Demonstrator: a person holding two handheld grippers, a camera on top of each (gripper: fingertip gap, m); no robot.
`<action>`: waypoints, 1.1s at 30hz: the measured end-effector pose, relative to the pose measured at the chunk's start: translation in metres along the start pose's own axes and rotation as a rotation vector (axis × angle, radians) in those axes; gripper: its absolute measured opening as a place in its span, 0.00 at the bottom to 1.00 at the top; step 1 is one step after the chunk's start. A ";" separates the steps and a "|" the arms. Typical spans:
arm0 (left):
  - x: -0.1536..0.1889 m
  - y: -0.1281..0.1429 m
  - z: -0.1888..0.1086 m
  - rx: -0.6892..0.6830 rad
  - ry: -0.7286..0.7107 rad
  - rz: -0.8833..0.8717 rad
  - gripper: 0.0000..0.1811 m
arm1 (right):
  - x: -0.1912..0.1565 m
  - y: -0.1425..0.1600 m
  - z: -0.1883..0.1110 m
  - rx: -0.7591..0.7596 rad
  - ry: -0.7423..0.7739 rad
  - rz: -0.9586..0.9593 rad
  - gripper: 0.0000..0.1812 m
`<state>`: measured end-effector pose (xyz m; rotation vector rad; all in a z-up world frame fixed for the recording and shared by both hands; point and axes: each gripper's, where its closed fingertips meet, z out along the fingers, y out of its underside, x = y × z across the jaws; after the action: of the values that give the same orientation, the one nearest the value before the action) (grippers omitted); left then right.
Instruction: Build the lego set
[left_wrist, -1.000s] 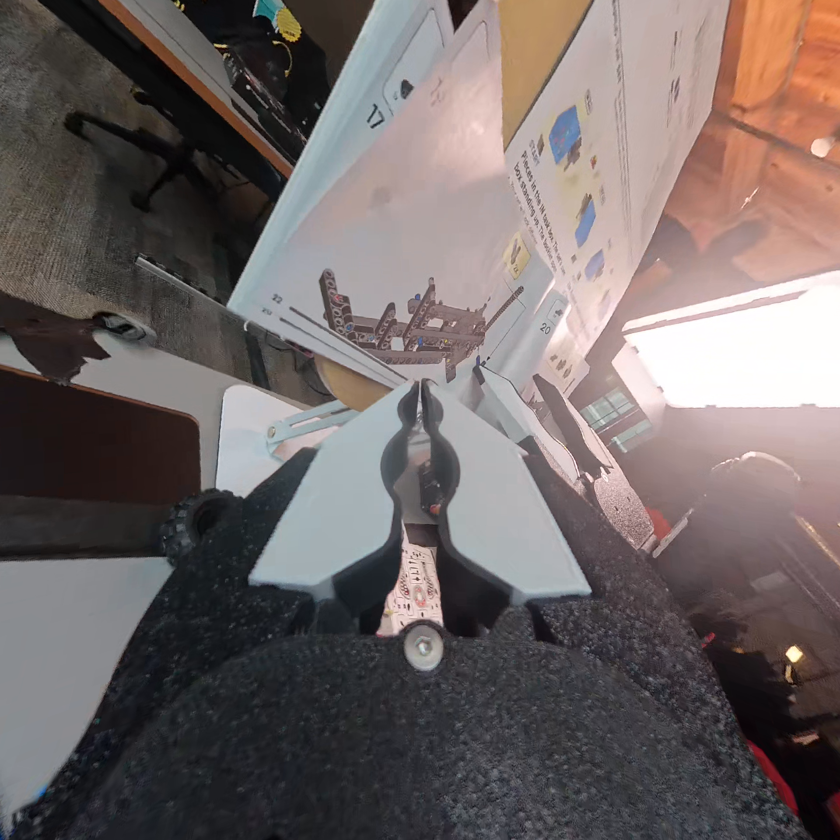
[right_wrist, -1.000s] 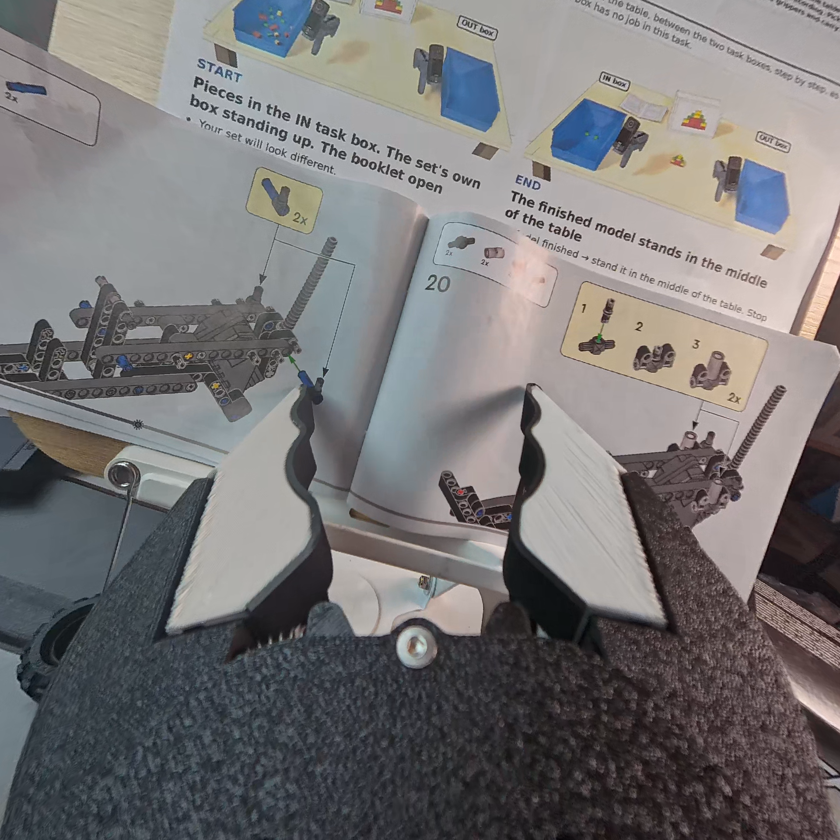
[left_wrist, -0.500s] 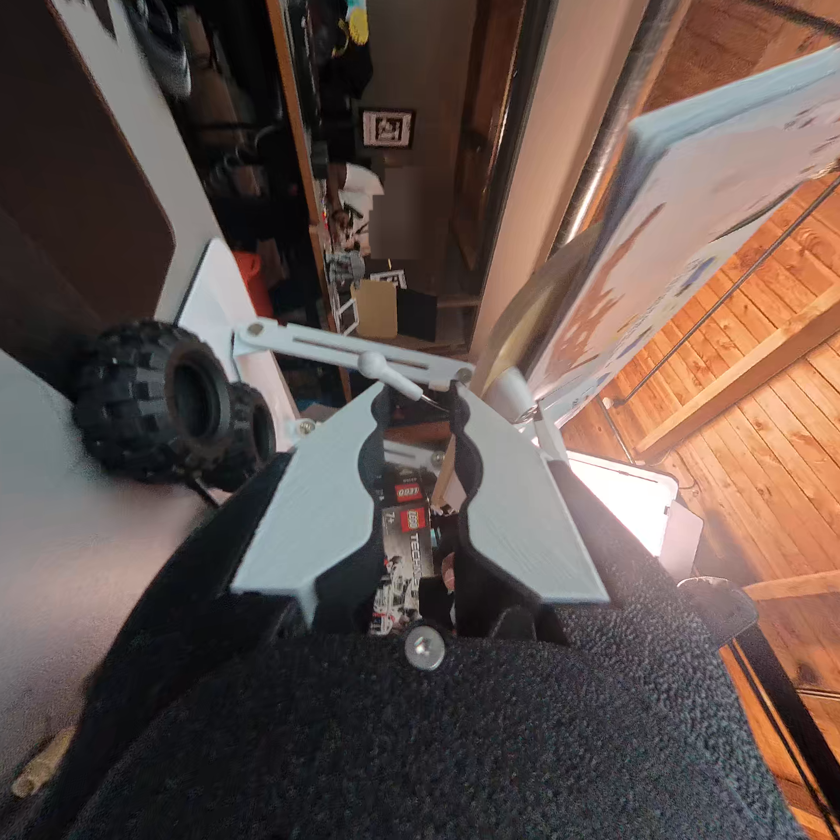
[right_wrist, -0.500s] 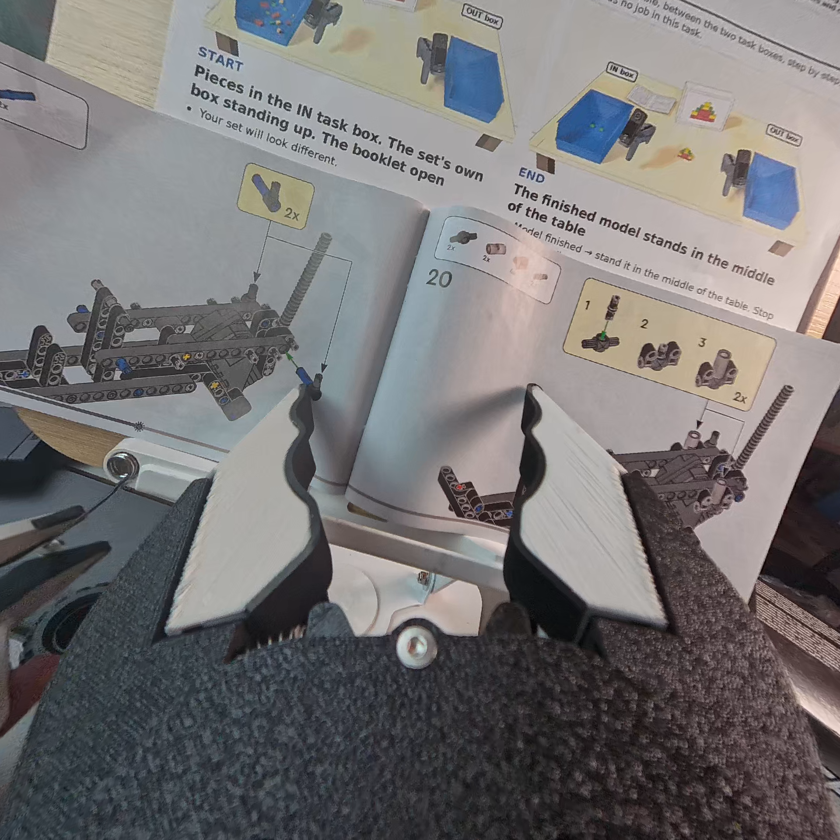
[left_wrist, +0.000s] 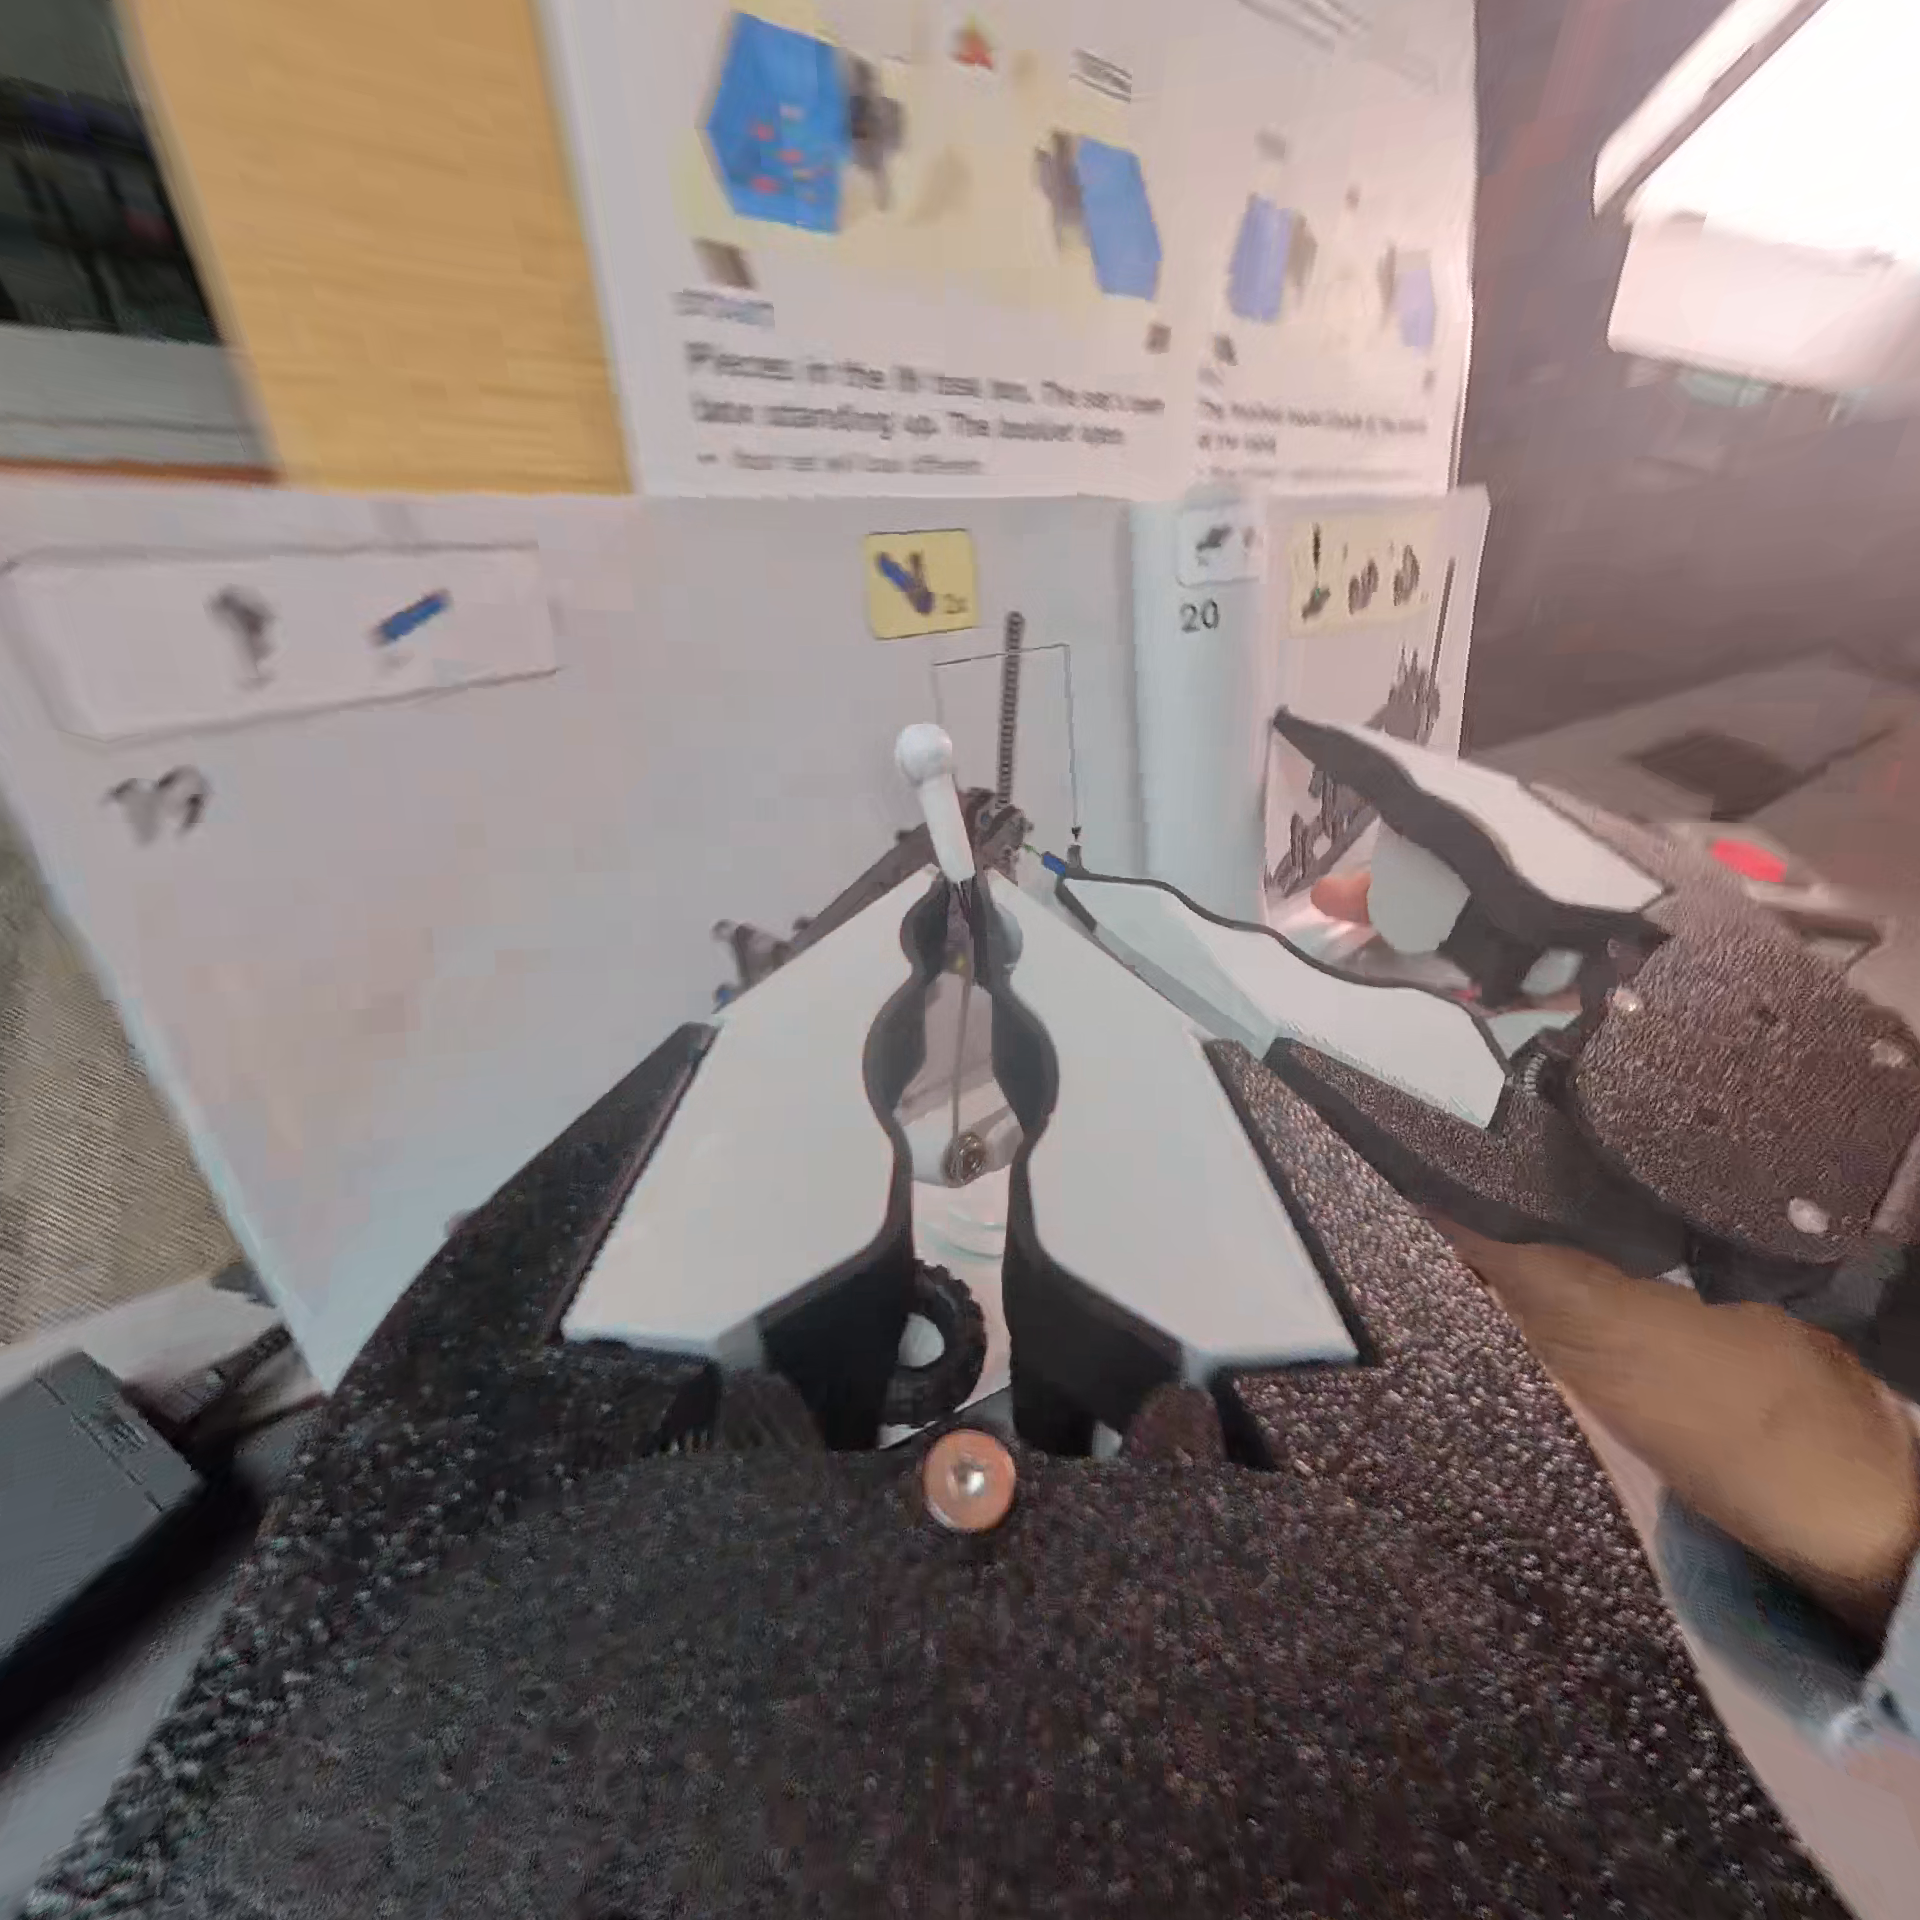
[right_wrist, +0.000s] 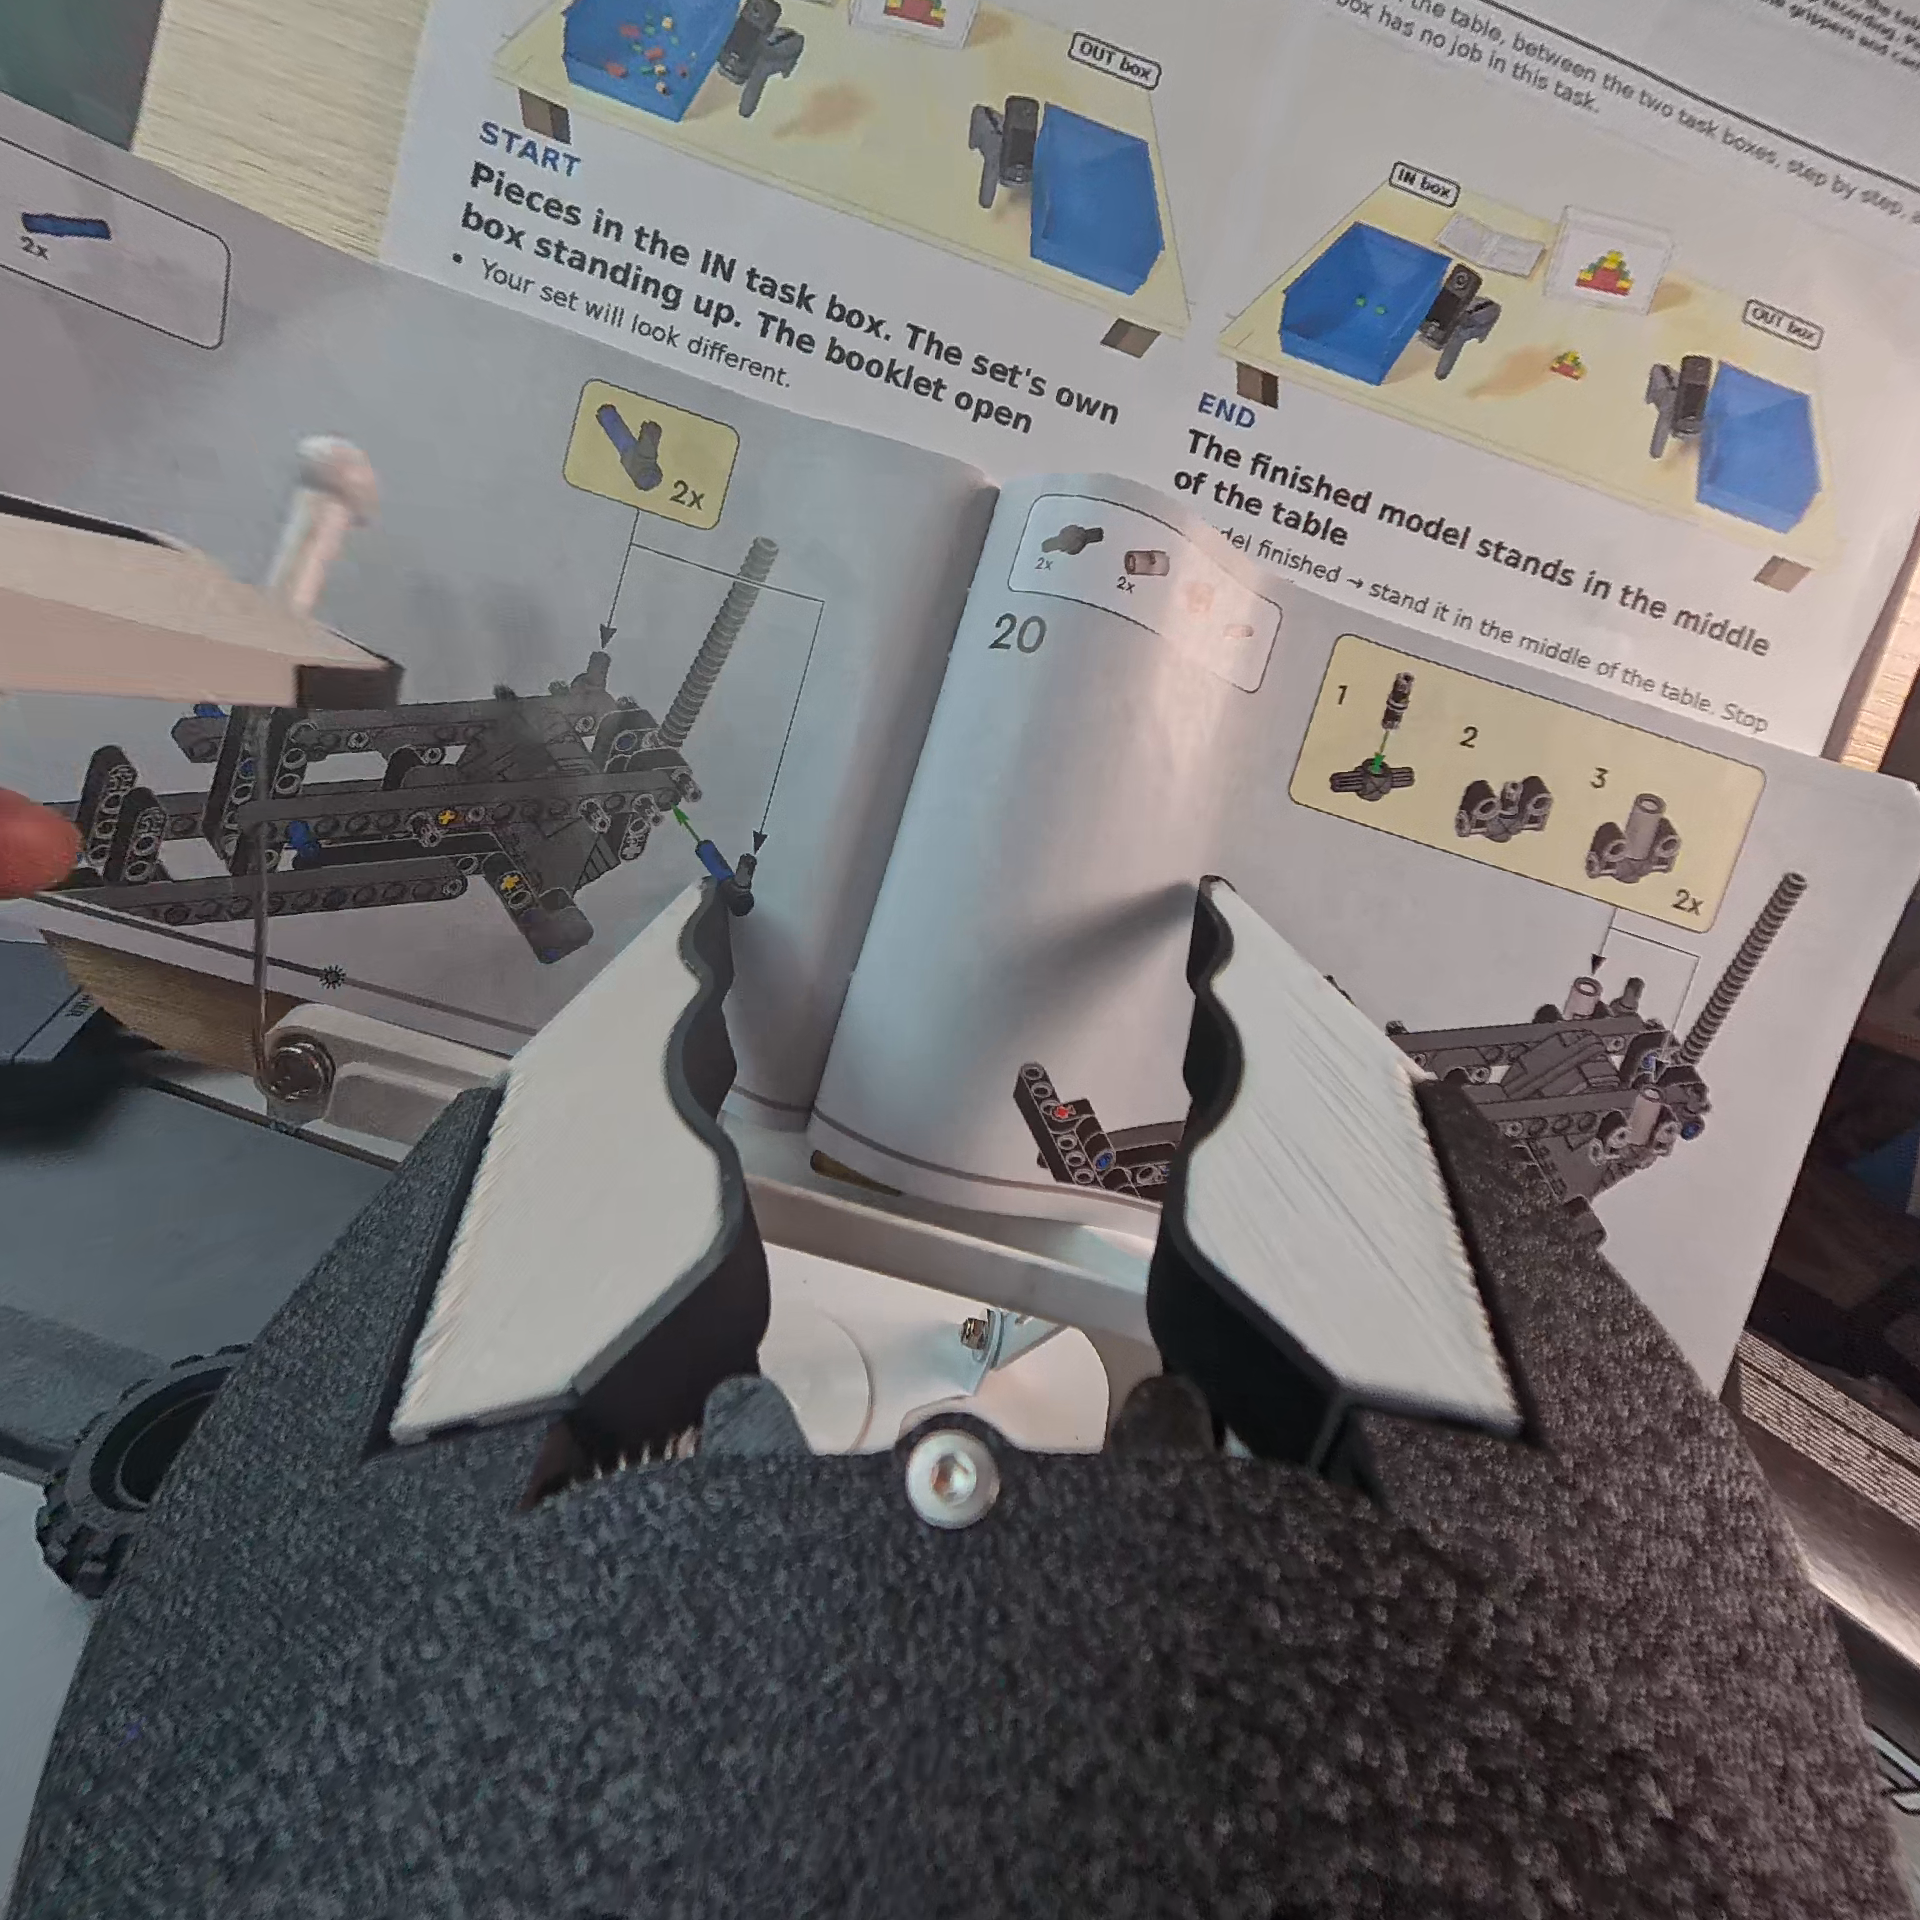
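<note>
The open instruction booklet (right_wrist: 436, 582) stands on a white stand (right_wrist: 935, 1236) and shows drawings of a dark grey beam model. It also shows in the left wrist view (left_wrist: 499, 831). My left gripper (left_wrist: 971, 904) is shut on the stand's thin wire page holder with a white knob (left_wrist: 925, 750), in front of the left page. The knob (right_wrist: 335, 480) and one left finger (right_wrist: 156, 623) show in the right wrist view. My right gripper (right_wrist: 961, 894) is open and empty, close before the booklet's fold. It also shows in the left wrist view (left_wrist: 1174, 805).
A printed task sheet (right_wrist: 935, 260) on a wooden board stands behind the booklet. A black tyre (right_wrist: 114, 1455) lies at the lower left and shows between my left fingers (left_wrist: 940, 1330). A dark box (left_wrist: 73, 1475) sits at the left. A hand (left_wrist: 1662, 1382) holds the right gripper.
My left gripper has swung round from facing sideways to face the booklet and has closed on the page holder's wire. The right gripper has stayed open and almost still.
</note>
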<state>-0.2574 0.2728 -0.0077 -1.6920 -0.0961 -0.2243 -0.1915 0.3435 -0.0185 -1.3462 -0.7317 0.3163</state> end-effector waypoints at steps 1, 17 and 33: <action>0.010 0.002 0.007 -0.045 0.011 0.103 0.02 | 0.000 0.000 0.000 0.000 -0.001 -0.003 0.49; 0.046 0.048 0.033 -0.320 0.063 0.615 0.09 | 0.025 0.021 -0.025 -0.026 -0.160 -0.118 0.51; 0.094 0.038 0.038 -0.244 0.061 0.671 0.08 | 0.091 0.104 -0.065 -0.111 -0.172 -0.099 0.28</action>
<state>-0.1547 0.2994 -0.0297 -1.8598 0.5584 0.2247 -0.0615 0.3722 -0.0942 -1.3935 -0.9689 0.3185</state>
